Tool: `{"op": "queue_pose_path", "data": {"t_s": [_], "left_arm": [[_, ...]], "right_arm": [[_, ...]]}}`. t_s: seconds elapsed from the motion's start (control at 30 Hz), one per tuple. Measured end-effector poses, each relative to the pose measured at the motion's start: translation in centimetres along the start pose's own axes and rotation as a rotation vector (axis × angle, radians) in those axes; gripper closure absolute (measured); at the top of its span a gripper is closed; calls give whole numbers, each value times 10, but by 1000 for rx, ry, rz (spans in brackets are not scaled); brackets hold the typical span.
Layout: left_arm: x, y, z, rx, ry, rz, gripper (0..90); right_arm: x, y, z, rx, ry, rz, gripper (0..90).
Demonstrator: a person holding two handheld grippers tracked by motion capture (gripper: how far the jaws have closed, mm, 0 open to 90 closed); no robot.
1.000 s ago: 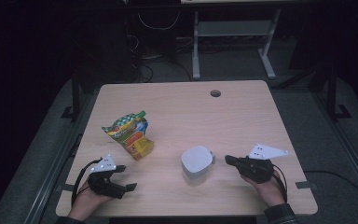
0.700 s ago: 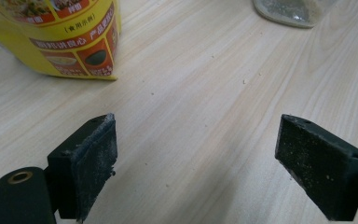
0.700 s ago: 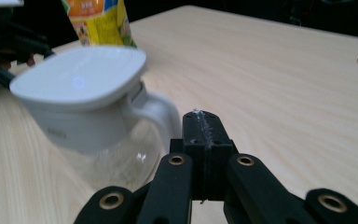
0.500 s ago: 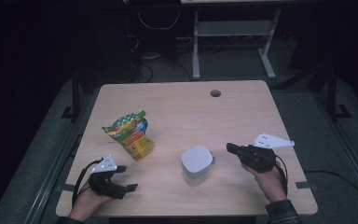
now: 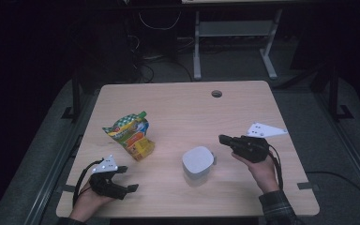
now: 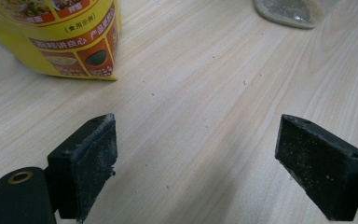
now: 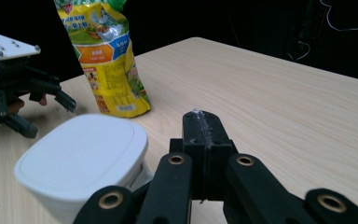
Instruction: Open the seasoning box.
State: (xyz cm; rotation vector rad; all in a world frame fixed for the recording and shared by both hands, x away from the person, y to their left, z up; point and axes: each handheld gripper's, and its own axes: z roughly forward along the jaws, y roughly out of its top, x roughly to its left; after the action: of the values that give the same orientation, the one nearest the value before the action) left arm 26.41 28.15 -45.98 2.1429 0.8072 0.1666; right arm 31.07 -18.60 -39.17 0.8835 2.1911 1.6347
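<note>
You have two things on the table [image 5: 178, 103]: one white tub [image 5: 198, 162] with its lid on, and one yellow and green pouch [image 5: 130, 134]. One round hole [image 5: 216, 93] sits in the tabletop near the far edge, well beyond the tub.

The tub stands upright, lid facing up, with no long axis to speak of. The pouch lies to the tub's left and a little farther from you, apart from it. Its long axis runs on a slant, with the green top end pointing away from the tub and toward the far side, and the yellow bottom end nearest the tub.

Your right gripper [image 5: 225, 139] is just to the right of the tub, pointing toward it and not touching it. Its jaws are pressed together with nothing between them. Your left gripper [image 5: 126, 178] rests well to the tub's left, nearer you than the pouch. Its jaws stand wide apart over bare wood, holding nothing.
</note>
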Motion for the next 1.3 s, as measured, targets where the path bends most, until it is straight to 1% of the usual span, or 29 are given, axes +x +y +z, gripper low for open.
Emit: {"op": "queue_pose_path", "data": {"t_s": [0.03,0.13,0.23,0.27,0.3,0.37,0.43,0.5,0.53,0.6,0.77,0.87,0.93,1.1,1.23,1.3], "left_arm": [[0,0,0,0,0,-1,125],[1,0,1,-2,1,0,125],[1,-1,0,-4,3,2,125],[1,0,0,-4,1,0,125],[0,0,0,4,1,8,125],[0,0,0,4,-2,6,126],[0,0,0,5,-1,7,126],[1,0,-1,0,0,6,127],[1,0,-1,0,1,4,127],[0,0,-1,0,1,5,127],[0,0,-1,-2,0,3,127],[1,0,-1,-2,1,3,127],[1,0,-1,-2,1,0,127],[1,0,-1,-1,0,3,127],[0,0,0,-1,0,3,127],[0,0,0,0,0,4,128]], "right_arm": [[1,2,2,0,10,3,896],[2,7,7,-1,16,-10,895],[3,11,10,-5,18,-9,895],[3,11,10,-10,26,-6,895],[5,10,10,-7,31,-1,895],[8,7,10,9,35,-13,895],[10,4,10,24,42,-14,895],[12,3,10,26,53,-20,895],[13,2,10,37,61,-19,895],[15,1,11,39,77,-22,895],[21,1,11,53,89,-41,895],[24,0,11,63,100,-42,895],[25,-2,12,75,102,-45,895],[27,-3,12,83,115,-51,895],[28,-3,13,84,106,-59,895],[27,-4,13,87,107,-55,895]]}}
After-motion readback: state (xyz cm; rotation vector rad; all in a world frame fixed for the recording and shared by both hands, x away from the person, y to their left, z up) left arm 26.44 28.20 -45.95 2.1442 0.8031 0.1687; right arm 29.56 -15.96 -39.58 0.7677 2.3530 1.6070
